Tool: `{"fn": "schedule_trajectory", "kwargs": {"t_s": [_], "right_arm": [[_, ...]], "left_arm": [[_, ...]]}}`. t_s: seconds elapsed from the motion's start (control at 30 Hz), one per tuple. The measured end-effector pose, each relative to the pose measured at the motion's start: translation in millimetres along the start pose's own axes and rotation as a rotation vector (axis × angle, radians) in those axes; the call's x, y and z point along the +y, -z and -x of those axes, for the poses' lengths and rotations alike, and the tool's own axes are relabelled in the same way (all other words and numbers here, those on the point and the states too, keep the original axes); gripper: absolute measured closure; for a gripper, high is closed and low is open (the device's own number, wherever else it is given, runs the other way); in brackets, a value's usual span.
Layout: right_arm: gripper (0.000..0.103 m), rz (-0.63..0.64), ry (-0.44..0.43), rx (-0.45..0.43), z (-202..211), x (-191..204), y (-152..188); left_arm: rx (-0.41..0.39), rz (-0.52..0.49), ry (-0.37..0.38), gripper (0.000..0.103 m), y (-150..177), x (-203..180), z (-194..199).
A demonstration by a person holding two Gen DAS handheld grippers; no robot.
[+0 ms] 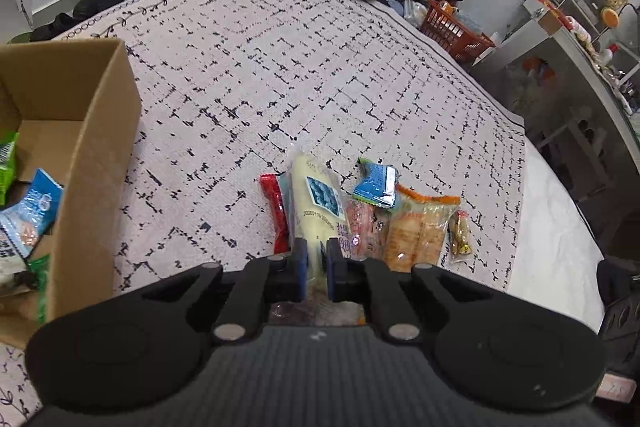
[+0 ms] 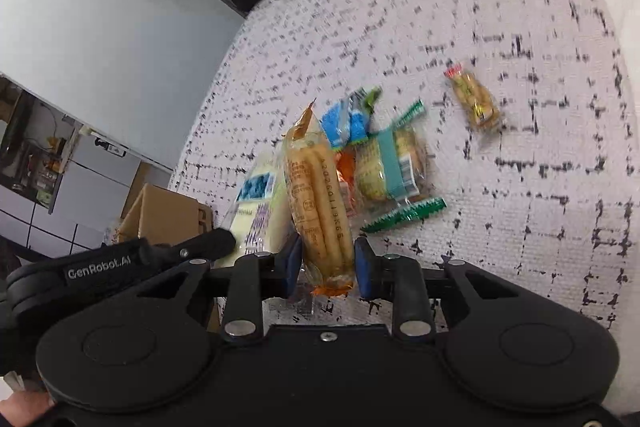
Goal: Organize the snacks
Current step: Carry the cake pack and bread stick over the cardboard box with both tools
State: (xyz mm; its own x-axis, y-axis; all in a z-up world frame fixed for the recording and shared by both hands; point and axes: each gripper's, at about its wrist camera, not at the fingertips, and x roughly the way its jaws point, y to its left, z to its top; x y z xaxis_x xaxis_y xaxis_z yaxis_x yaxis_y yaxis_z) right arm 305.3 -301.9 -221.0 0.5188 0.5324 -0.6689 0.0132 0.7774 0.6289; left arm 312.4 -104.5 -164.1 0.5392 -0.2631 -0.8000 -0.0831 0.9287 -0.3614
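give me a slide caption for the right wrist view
Right tool shut on an orange breadstick pack, other snacks lying on the patterned cloth.

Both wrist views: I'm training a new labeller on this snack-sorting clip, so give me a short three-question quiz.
1. True or false: the left gripper is shut on the pale yellow packet.
2. What does the right gripper hold? A) orange breadstick packet B) green-edged packet C) nothing
3. Where do already sorted snacks lie?

Key: 1 true. 2 A, the orange breadstick packet. 3 In the cardboard box.
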Motion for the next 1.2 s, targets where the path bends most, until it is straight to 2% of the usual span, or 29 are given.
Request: {"fn": "schedule_trajectory", "kwargs": {"t_s": [0.23,0.63,0.93,1.2], "right_arm": [[0.075,0.033,0.021,-0.018,13,21,0],[0.075,0.098,-0.040,-0.044,23,84,1],[0.075,0.151,-0.091,-0.042,13,137,8],[0.075,0.194,-0.094,-0.017,-3,171,20]], "left_arm": [[-0.062,-0.004,0.022,0.098,-2,7,37],[-0.188,0.008,0.033,0.099,-17,32,101],[-0.265,0.069,-0.005,0.099,-27,76,140],[-0.289,0.142,-0.022,0.099,-29,121,155]]}}
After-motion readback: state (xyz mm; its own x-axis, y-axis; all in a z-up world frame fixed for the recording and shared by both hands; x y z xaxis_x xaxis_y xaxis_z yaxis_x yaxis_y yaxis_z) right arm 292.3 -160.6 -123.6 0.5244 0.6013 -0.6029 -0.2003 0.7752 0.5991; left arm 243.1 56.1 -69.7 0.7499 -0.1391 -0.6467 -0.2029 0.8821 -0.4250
